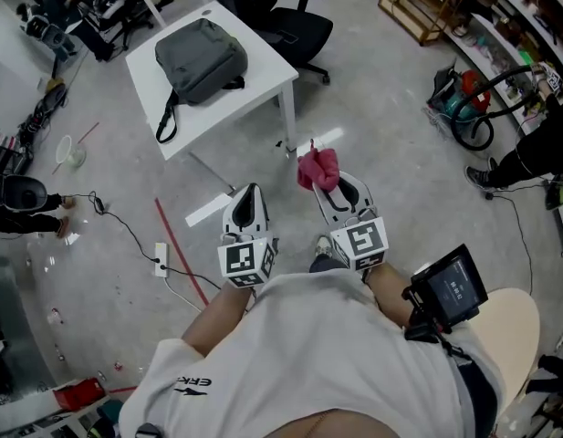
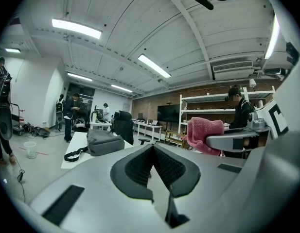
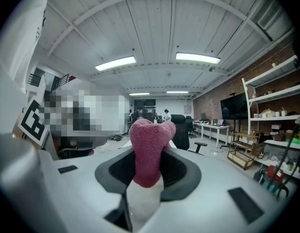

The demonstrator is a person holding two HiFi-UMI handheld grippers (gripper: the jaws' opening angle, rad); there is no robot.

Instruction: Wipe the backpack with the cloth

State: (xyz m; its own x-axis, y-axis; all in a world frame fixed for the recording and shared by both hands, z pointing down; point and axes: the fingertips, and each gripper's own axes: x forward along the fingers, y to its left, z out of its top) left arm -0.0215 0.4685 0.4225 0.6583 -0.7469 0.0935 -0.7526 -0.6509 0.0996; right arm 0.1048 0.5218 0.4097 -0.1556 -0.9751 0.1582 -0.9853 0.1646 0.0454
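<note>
While clamping fluffy pink cloth in right gripper, with left gripper closed empty, approach grey fabric backpack ahead squarely.

A white worktop stands on a grey concrete floor, with a black office chair just behind it and a wooden rack further off. A red line and a power strip lie on the floor. Strip lights hang from the white arched ceiling. White shelves and a dark screen stand along a brick wall.
</note>
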